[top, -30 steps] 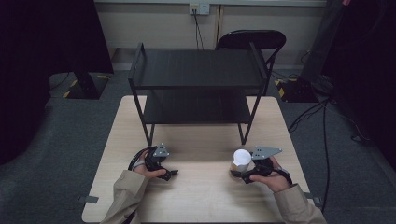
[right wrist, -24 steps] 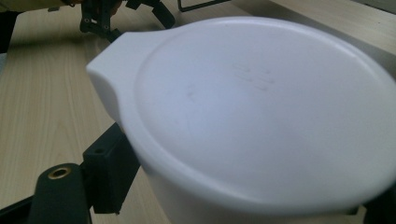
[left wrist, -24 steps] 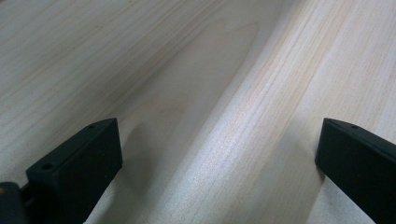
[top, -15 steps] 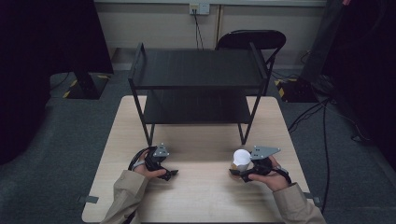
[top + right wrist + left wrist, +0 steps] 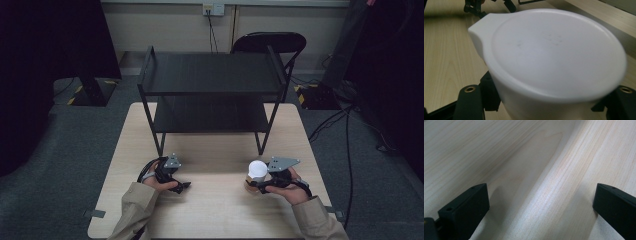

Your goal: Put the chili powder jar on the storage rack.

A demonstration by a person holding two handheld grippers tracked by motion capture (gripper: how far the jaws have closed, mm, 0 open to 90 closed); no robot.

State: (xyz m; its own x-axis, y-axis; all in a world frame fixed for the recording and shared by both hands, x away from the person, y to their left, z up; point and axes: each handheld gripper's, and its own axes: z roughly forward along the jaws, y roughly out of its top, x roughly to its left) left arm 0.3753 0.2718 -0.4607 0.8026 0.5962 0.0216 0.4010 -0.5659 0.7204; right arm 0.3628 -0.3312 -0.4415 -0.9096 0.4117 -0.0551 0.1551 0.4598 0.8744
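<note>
On the table (image 5: 210,210), near its front right, the right hand-held gripper (image 5: 256,186) is clamped on a white lidded cup (image 5: 554,62). Opposite, the left hand-held gripper (image 5: 539,207) rests with jaws apart, empty. Likely next: lifting the cup toward the black two-tier shelf (image 5: 212,75) behind, keeping it upright.

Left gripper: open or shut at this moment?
Open. In its own view the left gripper has its two black jaws set far apart, with bare wooden table between them and nothing held.

Tan sleeves (image 5: 135,207) on both forearms. Each claw: black body, black blocky jaws, brass-ringed screw holes (image 5: 470,89), grey three-cornered top plate (image 5: 282,163).
</note>
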